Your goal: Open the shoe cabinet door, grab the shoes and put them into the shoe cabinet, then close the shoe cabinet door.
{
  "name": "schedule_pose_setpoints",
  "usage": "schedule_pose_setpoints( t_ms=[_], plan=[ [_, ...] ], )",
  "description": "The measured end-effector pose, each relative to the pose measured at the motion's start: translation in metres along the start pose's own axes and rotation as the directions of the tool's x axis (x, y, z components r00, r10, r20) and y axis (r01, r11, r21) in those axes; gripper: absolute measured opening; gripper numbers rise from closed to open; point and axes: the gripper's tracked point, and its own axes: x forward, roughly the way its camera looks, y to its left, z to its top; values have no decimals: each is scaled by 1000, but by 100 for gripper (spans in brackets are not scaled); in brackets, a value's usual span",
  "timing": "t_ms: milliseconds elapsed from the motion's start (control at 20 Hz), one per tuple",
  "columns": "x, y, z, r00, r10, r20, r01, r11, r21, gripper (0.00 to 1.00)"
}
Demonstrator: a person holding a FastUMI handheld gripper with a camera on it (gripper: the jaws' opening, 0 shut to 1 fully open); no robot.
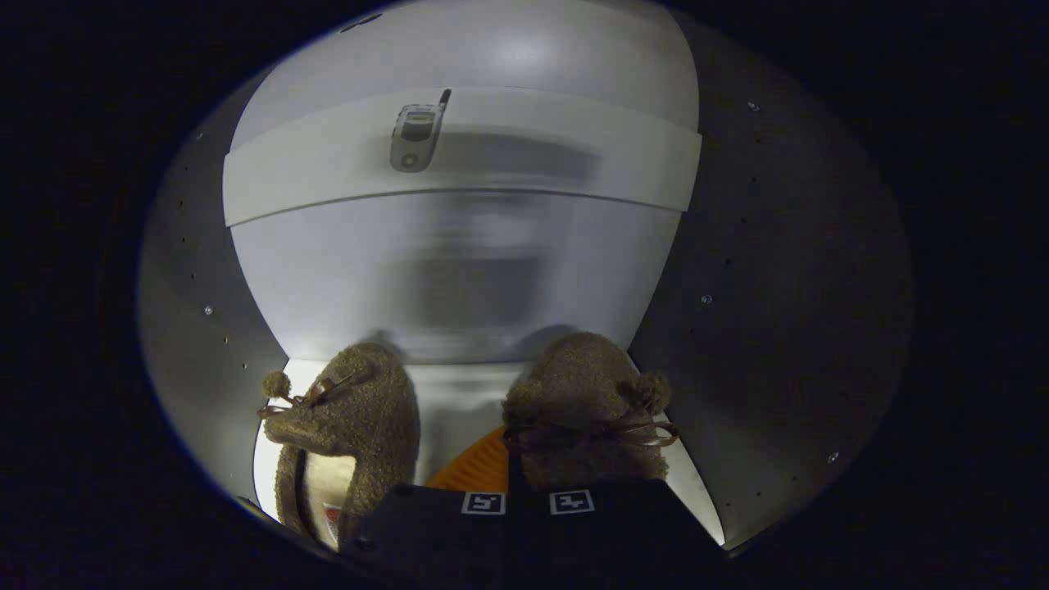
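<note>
Deep inside the shoe cabinet (197, 270), door evidently open already — the first step looks done. Two fuzzy brown slippers on the bottom shelf's pale floor: left slipper (352, 426) near the left wall, its opening turned toward the camera; right slipper (586, 410) just ahead of the gripper (529, 500), toe toward the back panel, ribbon bow and pompom across its top. Gripper bodies close together, marker tags nearly side by side, so the jaws look closed or almost so. Whether anything is pinched there — the heel of the right slipper sits right at the tips — cannot be told; the fingertips themselves are hidden in shadow. A patch of orange (479, 471) between the slippers, just ahead of the fingers; hard to say what it is.

Judged progress: shoes in or nearly in place, leaving release if needed, withdrawal, then closing the door.

Room for moving: side walls close on left and right, dotted with peg holes; back panel not far beyond the toes. An upper shelf (459, 156) overhead with a small phone-like object (416, 135) resting on it. Straight back out toward the near side seems the only free path, and narrow at that.
</note>
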Motion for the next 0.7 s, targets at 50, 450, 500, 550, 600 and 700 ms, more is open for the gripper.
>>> schedule_pose_setpoints(
  t_ms=[50, 450, 500, 550, 600, 700],
  plan=[
    [-1, 0, -1, 1000, 0, -6, 0, 1000, 4, 6],
    [-32, 3, -6, 1000, -26, -3, 26, 999, -40, 66],
    [-41, 4, -3, 1000, -24, 9, 24, 999, -23, 66],
    [-49, 3, 0, 1000, -19, 24, 19, 1000, -4, 67],
    [-58, 2, 4, 999, -14, 32, 13, 1000, 11, 70],
    [-78, 0, 6, 999, -18, 49, 17, 1000, 13, 86]
  ],
)
